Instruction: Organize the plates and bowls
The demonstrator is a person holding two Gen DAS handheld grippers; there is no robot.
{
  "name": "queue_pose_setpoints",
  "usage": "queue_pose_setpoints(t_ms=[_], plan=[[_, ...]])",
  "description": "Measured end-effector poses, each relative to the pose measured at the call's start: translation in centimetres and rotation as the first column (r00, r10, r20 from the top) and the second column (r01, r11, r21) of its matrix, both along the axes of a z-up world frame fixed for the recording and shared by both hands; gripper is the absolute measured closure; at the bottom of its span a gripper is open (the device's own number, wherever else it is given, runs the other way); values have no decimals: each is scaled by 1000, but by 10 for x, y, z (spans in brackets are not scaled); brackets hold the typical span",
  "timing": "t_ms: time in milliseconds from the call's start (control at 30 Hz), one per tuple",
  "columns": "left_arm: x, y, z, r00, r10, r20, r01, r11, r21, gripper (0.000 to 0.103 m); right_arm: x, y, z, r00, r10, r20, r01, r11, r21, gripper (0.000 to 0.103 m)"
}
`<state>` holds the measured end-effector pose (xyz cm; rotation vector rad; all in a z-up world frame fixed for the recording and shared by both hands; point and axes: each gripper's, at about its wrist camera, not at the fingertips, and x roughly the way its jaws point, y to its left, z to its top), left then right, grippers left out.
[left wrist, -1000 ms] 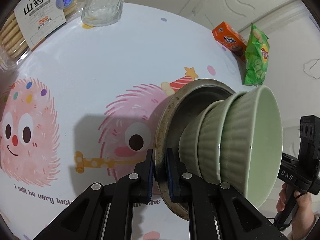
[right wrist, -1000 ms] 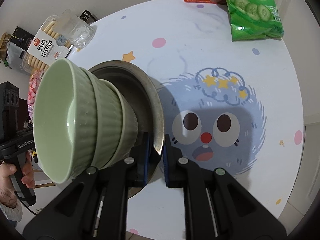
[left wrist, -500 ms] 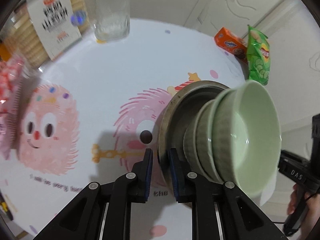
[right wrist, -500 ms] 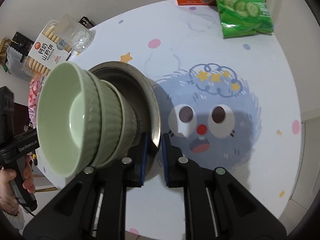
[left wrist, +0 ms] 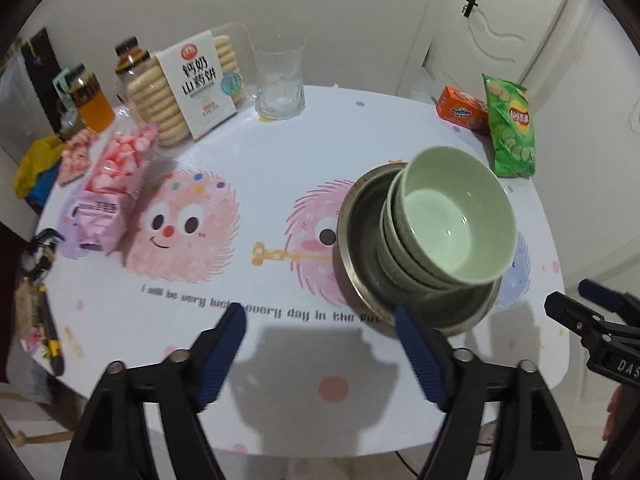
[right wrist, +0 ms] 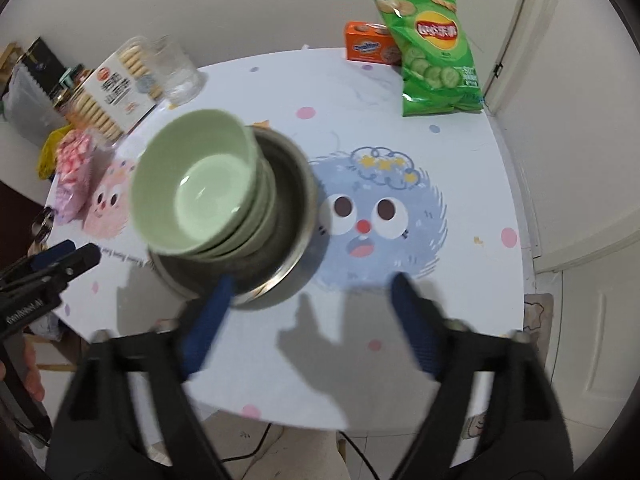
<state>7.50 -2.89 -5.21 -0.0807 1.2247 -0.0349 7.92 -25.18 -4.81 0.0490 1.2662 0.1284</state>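
Note:
Three nested green bowls (left wrist: 456, 220) (right wrist: 196, 188) sit in a metal plate (left wrist: 360, 240) (right wrist: 296, 200) that rests flat on the cartoon-print round table (left wrist: 280, 160). My left gripper (left wrist: 318, 316) hovers above the table at the plate's near-left rim. Its jaws are opening wide and its pads touch nothing. My right gripper (right wrist: 312, 284) hovers at the plate's opposite side, blurred. Its jaws are opening too, with only tabletop between them. Each gripper shows at the edge of the other's view: the right gripper (left wrist: 580, 316) and the left gripper (right wrist: 60, 258).
At the table's far side stand a biscuit pack (left wrist: 192, 88), a clear glass (left wrist: 280, 80), drink bottles (left wrist: 92, 100), an orange Ovaltine box (left wrist: 460, 110) and a green crisp bag (left wrist: 512, 132). A pink sweet bag (left wrist: 108, 192) lies at the left. The table's front edge (left wrist: 320, 452) is close below the grippers.
Both grippers were shut on the plate's rim from opposite sides. They have let go, opened wide and pulled up and back. The plate with the bowls stays on the table.

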Motion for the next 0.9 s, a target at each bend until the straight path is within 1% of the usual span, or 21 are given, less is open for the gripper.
queue_pose_setpoints(t_ms=[133,233,300,367,433,500,533,567,600,633,700,900], plan=[[-15,-6,11,1000,8,17,-9,999,31,19,-13,16,9,999,26,26,-24,997,-68,11],[-23,-9,19,999,14,46,-17,998,56,19,-20,22,14,998,41,54,-36,996,-78,11],[-27,-10,23,998,16,55,-20,998,65,19,-23,27,17,996,61,65,-56,995,-81,11],[-28,-13,25,998,18,59,-23,996,90,19,-25,32,21,994,74,79,-67,994,-88,11],[-31,-16,28,998,15,67,-22,994,105,15,-25,34,24,993,70,92,-62,994,-88,11],[-33,-18,31,997,6,79,-13,996,93,5,-26,35,26,994,61,95,-54,996,-70,11],[-34,-18,31,997,5,80,-11,996,85,4,-26,35,26,994,57,96,-51,997,-63,9],[-34,-17,32,997,15,82,-22,996,89,2,-25,35,27,994,48,99,-40,997,-73,3],[-34,-17,33,996,21,81,-29,995,92,0,-25,35,28,994,33,104,-24,996,-89,1],[-34,-17,33,996,24,83,-31,995,91,0,-25,34,28,994,27,102,-17,995,-94,1],[-34,-17,34,996,28,81,-35,996,84,0,-25,32,29,994,17,104,-11,998,-61,1],[-31,-13,35,996,61,60,-65,997,52,0,-24,30,33,992,7,123,-4,1000,-31,1]])
